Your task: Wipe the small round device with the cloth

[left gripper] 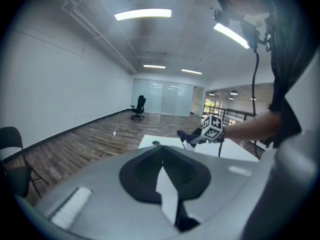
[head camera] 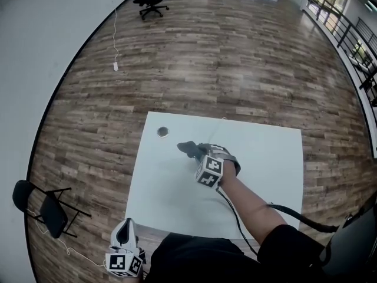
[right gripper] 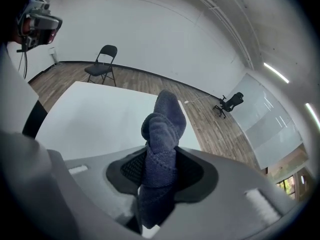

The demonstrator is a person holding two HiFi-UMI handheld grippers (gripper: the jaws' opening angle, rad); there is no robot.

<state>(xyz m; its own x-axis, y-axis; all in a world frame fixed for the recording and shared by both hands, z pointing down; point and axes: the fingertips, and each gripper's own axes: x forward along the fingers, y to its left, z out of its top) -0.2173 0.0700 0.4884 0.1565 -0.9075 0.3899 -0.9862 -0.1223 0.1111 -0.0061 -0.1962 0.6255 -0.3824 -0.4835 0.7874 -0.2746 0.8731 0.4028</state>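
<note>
Grey-blue cloth (right gripper: 161, 149) is pinched in the right gripper (head camera: 200, 152). The small round device (head camera: 162, 131) lies ahead-left of it, untouched. Best to lower the bunched end squarely onto it, with light pressure. Left gripper (head camera: 125, 234): jaws together, empty.

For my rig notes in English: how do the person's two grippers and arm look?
Both the left gripper and right gripper have pale grey shells, black around the jaws, and a cube of black-and-white square markers. A black cable runs along the right arm. The sleeve is black and short.

no readable text, no labels, no numbers
</note>
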